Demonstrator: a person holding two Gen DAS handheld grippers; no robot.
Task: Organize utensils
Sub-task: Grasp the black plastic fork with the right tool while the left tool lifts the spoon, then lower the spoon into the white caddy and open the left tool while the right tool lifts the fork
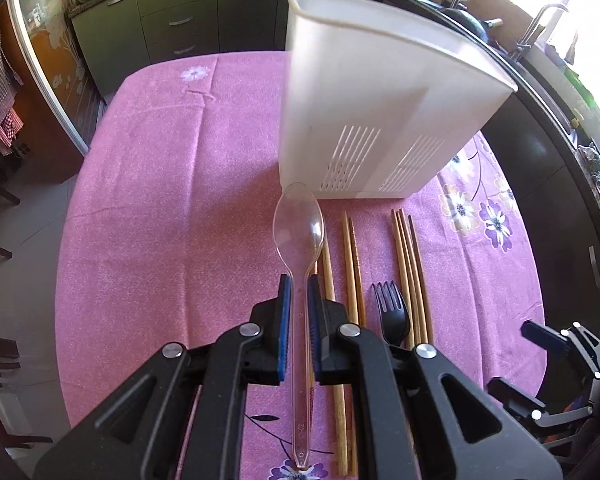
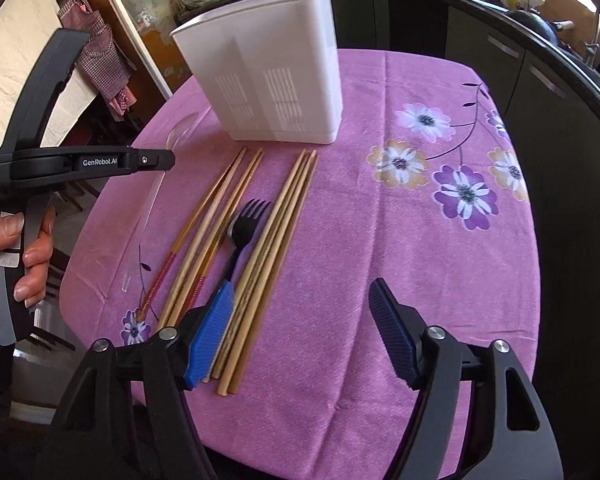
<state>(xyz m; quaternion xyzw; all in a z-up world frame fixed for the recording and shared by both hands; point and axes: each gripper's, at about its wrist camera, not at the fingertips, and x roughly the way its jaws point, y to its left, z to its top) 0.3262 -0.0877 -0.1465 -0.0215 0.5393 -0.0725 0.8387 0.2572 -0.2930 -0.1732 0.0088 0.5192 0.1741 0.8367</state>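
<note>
Two grippers work over a round table under a pink, finely textured tablecloth (image 2: 340, 280) printed with purple, white and orange flowers. The landmark is a white plastic holder (image 1: 364, 120), tall, flat-sided and oblong, with slotted vents near its base; it stands upright on the cloth. Just in front of the holder lie bamboo chopsticks (image 2: 268, 264), long, tapered and pale, some with reddish ends, in loose bundles pointing toward it. A black plastic fork (image 2: 244, 224) lies among them, tines toward the holder.

The left gripper (image 1: 298, 292) points steeply down, its blue ribbed pads clamped on the stem of a clear plastic spoon (image 1: 300, 228), whose glossy bowl sits just short of the holder's base in the left wrist view. A hand (image 2: 8, 264) grips its handle in the right wrist view.

The right gripper (image 2: 300, 308) hangs nearer than the chopsticks, jaws apart with nothing between them, the left pad over the chopstick ends.
</note>
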